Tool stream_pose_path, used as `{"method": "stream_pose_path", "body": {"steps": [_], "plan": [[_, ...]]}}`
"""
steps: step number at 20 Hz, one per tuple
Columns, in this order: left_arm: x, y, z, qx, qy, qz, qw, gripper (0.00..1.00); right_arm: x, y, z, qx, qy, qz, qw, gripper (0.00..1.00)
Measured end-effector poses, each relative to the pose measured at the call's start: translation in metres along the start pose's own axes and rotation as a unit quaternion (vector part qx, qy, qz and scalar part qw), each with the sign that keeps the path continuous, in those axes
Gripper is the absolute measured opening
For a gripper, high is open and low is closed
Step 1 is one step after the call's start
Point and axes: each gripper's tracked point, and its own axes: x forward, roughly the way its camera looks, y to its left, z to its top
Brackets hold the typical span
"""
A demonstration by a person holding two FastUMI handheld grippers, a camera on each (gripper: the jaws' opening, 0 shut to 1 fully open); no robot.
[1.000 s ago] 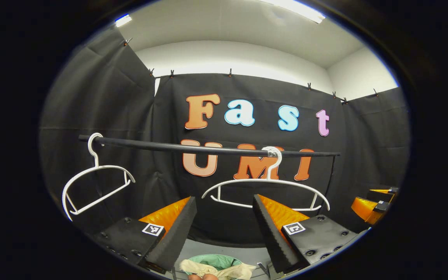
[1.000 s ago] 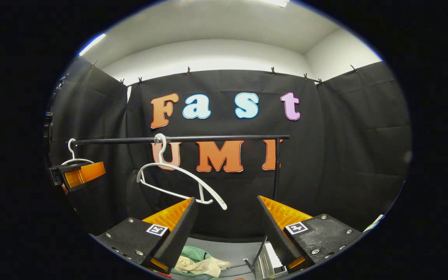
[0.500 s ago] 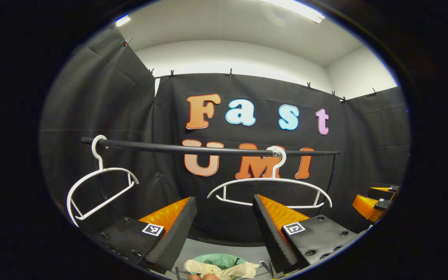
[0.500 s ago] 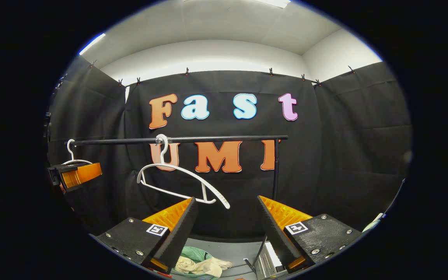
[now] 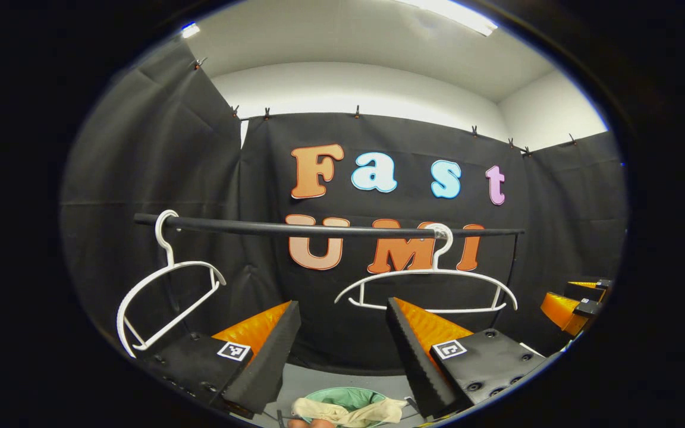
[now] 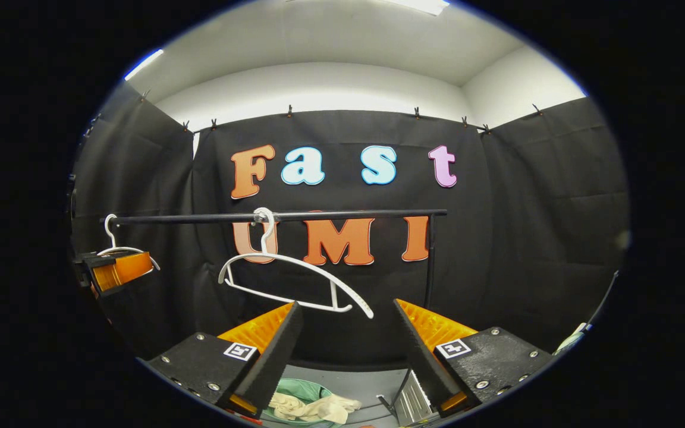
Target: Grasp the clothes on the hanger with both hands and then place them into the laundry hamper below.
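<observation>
Two bare white hangers point(image 5: 427, 280) point(image 5: 167, 291) hang on a black rail point(image 5: 319, 227). Below, a cream garment point(image 5: 348, 412) lies across a green hamper point(image 5: 342, 397), low between my left gripper's fingers. My left gripper point(image 5: 342, 342) is open with nothing between its fingers, held in front of the rail. My right gripper point(image 6: 347, 345) is open too and holds nothing. In the right gripper view the nearer hanger point(image 6: 295, 284) hangs tilted, and the garment point(image 6: 313, 409) lies in the hamper point(image 6: 298, 392). The other gripper shows at the far right point(image 5: 574, 306) and at the far left point(image 6: 113, 268).
The rail's upright post point(image 6: 429, 261) stands at its right end. A pale slatted object point(image 6: 414, 401) sits on the grey floor point(image 6: 360, 380) right of the hamper. Black cloth walls close in on three sides.
Both views have shifted a little, so rail and hangers sit slightly further right. The grippers stay open and the garment stays in the hamper.
</observation>
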Motion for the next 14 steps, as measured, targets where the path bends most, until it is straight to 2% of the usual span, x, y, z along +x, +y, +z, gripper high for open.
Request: {"method": "stream_pose_path", "body": {"steps": [14], "plan": [[0.001,0.023,0.01,0.008,-0.018,-0.005,1.0,0.95,-0.003,0.021,0.0,0.013,-0.009,-0.007,1.0,0.94]]}}
